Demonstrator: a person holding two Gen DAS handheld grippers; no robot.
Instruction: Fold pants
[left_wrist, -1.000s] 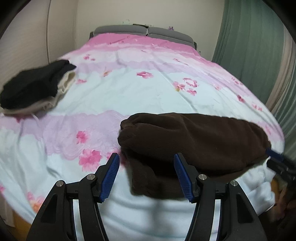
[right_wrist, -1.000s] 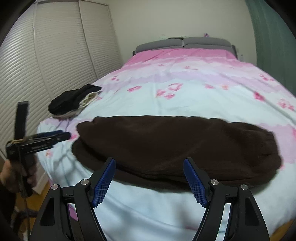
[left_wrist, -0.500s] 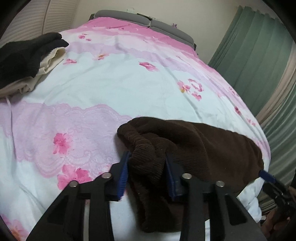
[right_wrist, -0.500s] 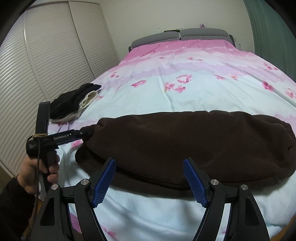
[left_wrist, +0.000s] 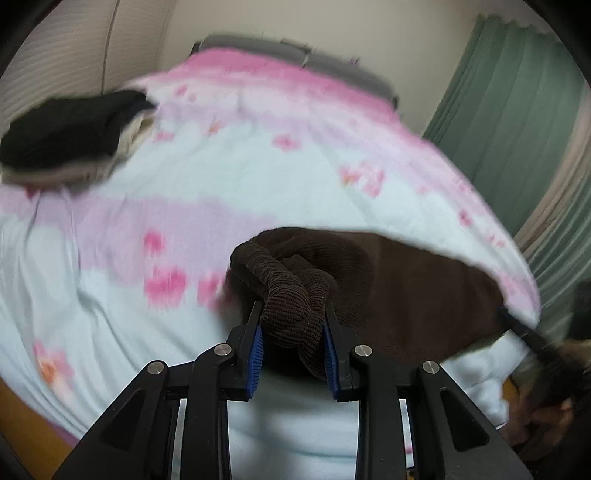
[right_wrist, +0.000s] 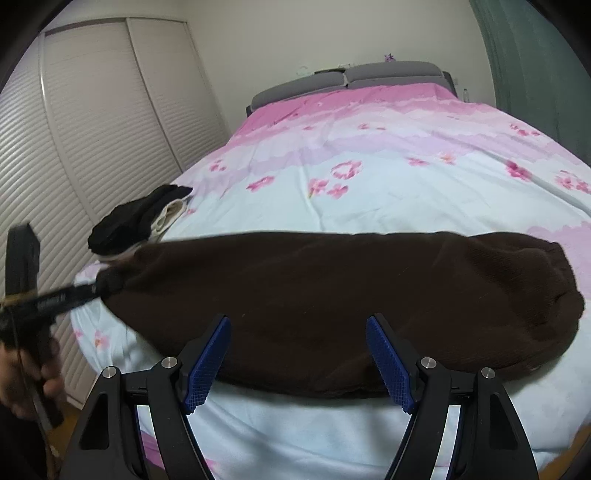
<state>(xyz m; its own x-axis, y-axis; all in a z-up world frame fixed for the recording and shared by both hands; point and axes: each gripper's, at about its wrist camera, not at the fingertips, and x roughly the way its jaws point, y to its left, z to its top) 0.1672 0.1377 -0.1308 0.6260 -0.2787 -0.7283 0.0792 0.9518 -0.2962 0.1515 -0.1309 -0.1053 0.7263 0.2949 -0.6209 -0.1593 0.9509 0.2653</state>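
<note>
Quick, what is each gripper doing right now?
Left gripper: just closed on a bunched end of the brown pants.
Right gripper: open, holding nothing.

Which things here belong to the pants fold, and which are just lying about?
In the job:
- brown pants
- left hand-held gripper, shut on the pants' bunched end
- right hand-held gripper, open

Lying about:
- black and cream clothes pile
- floral bedspread
- green curtain

Left wrist view: bedspread (left_wrist: 229, 173) and black-and-cream clothing pile (left_wrist: 70, 140) motion-blurred. Right tongs (left_wrist: 532, 339) smeared at the frame's edge, state unreadable there.
Right wrist view: left tongs (right_wrist: 92, 291) blurred; holding hand (right_wrist: 26, 384) cut off; brown pants (right_wrist: 332, 295) apparently hide their own underside.
</note>
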